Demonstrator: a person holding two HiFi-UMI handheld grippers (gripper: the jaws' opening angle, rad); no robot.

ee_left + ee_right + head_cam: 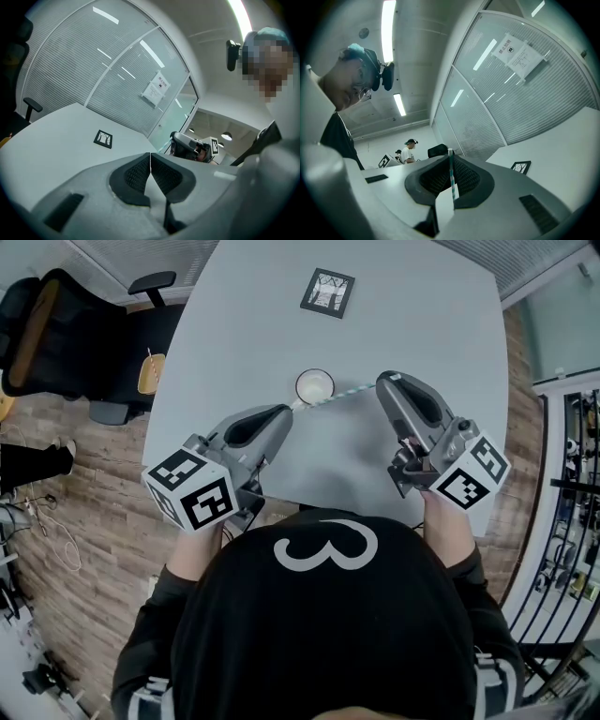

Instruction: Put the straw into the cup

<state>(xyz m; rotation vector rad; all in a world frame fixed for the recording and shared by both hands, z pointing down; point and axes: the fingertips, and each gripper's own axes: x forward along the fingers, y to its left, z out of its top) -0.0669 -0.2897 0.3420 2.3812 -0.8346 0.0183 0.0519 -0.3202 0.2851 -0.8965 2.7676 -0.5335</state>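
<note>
Right tongs (384, 382) pinching the striped paper straw (349, 393), left tongs (284, 413) closed on nothing. I'd tilt it, tip down, into the round white cup (314, 387) at nine o'clock.

straw (342, 394) tip at cup (316, 371) – in or beside, unclear

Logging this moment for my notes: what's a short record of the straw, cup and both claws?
straw: striped, far end at the cup's near rim
cup: white, upright on table, straw not standing in it
right claw: shut on straw
left claw: shut, tip beside cup
</note>
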